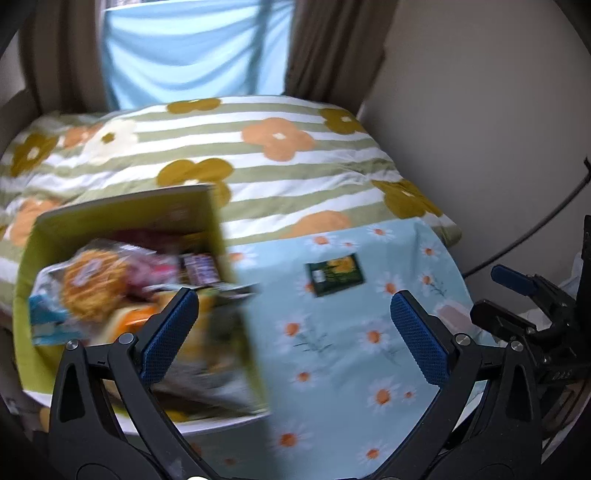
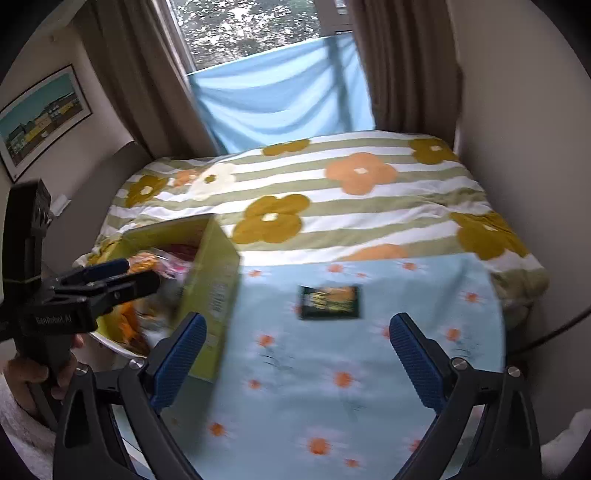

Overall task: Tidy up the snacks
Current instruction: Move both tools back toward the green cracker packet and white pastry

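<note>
My left gripper (image 1: 293, 301) and right gripper (image 2: 297, 325) both gape wide and empty above the dark snack packet (image 2: 329, 302), beside the green snack box (image 1: 122, 288).

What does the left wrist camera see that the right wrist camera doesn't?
Only the left wrist view looks down into the box, showing the heap of snacks inside; it also catches the right tongs at its right edge.

Only the right wrist view shows the window, the picture on the wall, and the left tongs from the side, held in a hand.

Both show the box, the dark packet lying alone on the daisy cloth, the striped quilt, and the blue curtain.
</note>
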Motion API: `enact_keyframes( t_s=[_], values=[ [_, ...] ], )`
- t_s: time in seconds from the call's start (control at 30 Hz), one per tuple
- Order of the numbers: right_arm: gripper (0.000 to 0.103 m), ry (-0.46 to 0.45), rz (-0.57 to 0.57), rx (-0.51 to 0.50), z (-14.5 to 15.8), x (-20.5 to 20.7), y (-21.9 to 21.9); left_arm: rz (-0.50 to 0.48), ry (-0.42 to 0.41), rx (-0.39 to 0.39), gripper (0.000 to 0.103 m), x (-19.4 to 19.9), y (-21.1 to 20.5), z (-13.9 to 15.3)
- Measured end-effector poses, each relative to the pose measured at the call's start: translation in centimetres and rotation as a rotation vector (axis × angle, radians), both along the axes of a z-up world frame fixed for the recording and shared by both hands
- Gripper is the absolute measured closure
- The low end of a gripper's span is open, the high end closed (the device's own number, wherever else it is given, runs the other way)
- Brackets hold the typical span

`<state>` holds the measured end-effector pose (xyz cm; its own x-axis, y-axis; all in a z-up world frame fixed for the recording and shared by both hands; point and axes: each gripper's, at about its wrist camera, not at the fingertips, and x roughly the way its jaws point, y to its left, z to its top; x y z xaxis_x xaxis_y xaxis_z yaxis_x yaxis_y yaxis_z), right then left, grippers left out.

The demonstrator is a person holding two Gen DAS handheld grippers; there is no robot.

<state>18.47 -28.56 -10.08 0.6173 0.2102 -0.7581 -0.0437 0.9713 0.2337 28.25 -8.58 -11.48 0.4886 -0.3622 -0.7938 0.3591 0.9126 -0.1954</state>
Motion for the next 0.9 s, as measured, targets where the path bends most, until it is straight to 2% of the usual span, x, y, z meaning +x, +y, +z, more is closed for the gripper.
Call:
enact_keyframes(
  t_s=[0.2, 0.33, 0.47, 0.57, 0.6, 0.67, 0.77, 0.9],
  values=[
    [0.004, 0.024, -0.02, -0.037, -1.1, -1.8, -6.5, -0.067, 0.036, 0.033, 0.0, -0.2, -9.0, -1.7],
    [0.004, 0.061, -0.027, -0.093, -2.6, -2.5, -9.5, -0.088, 0.061, 0.066, 0.0, 0.2, -12.6, -3.1],
    [0.004, 0.111, -0.051, -0.07, -5.0, -3.1, -12.0, -0.113, 0.119, 0.108, 0.0, 1.9, -15.1, -4.9],
    [0.004, 0.151, -0.079, -0.043, -7.1, -3.4, -13.1, -0.17, 0.137, 0.198, 0.0, 3.9, -16.9, -5.8],
    [0.004, 0.164, -0.09, -0.044, -7.8, -3.5, -13.2, -0.198, 0.129, 0.251, 0.0, 4.9, -17.6, -6.1],
    [0.004, 0.19, -0.109, -0.044, -9.0, -3.6, -13.3, -0.246, 0.138, 0.296, 0.0, 6.0, -18.4, -6.8],
    [0.004, 0.227, -0.142, -0.047, -11.0, -3.8, -13.5, -0.317, 0.178, 0.395, 0.0, 7.9, -19.5, -9.1],
    [0.004, 0.264, -0.174, -0.04, -13.0, -3.7, -13.8, -0.462, 0.212, 0.56, 0.0, 8.9, -21.0, -12.7]
  ],
)
